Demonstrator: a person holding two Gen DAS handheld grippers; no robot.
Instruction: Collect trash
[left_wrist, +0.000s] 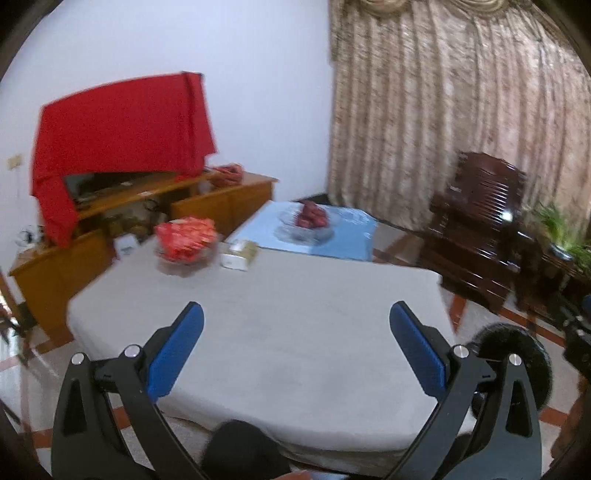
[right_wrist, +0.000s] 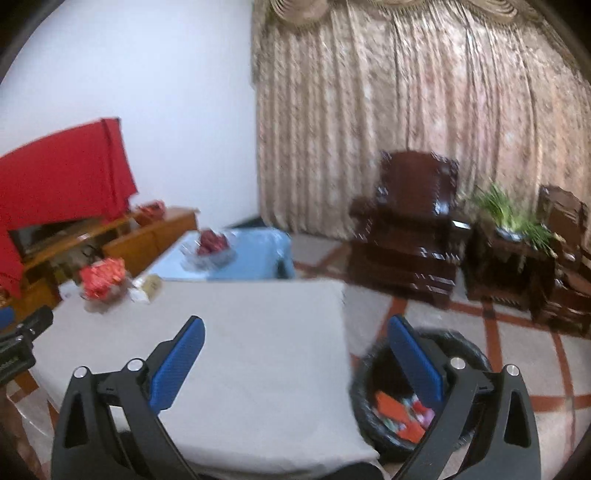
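A black-lined trash bin (right_wrist: 388, 410) stands on the floor right of the grey-covered table (right_wrist: 251, 350); it holds red and mixed wrappers (right_wrist: 400, 415). Its rim also shows in the left wrist view (left_wrist: 517, 350). My left gripper (left_wrist: 295, 325) is open and empty above the grey table (left_wrist: 295, 332). My right gripper (right_wrist: 295, 339) is open and empty, over the table's right edge, its right finger above the bin. The left gripper's body shows at the right wrist view's left edge (right_wrist: 18, 343).
A bowl of red packets (left_wrist: 186, 236) and a small box (left_wrist: 240, 254) sit at the table's far end. Beyond are a blue-covered table with a glass fruit dish (left_wrist: 310, 221), a wooden cabinet (left_wrist: 147, 214), dark wooden chairs (right_wrist: 410, 229) and a plant (right_wrist: 513, 218).
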